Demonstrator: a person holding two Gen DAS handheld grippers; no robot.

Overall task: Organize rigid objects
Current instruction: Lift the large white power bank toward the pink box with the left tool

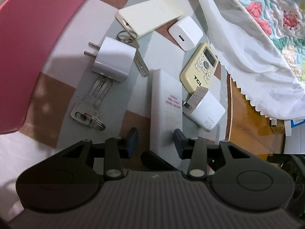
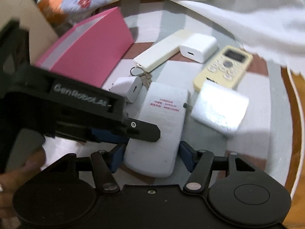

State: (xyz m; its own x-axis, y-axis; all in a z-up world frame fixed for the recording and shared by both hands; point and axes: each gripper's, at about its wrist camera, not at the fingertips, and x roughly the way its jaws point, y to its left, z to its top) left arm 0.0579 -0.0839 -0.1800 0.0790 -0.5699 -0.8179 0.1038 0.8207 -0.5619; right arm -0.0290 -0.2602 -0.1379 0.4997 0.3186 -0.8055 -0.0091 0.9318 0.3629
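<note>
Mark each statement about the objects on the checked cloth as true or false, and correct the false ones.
1. The yellow remote shows the letters TCL. True.
2. The pink box lies on top of the remote. False: it stands apart, beside the cream tag.
3. The round plug adapter rests on keys. True.
4. The white rectangular device is blue. False: it is white with red print.
5. The white device lies between the right hand-held gripper fingers. True.
</note>
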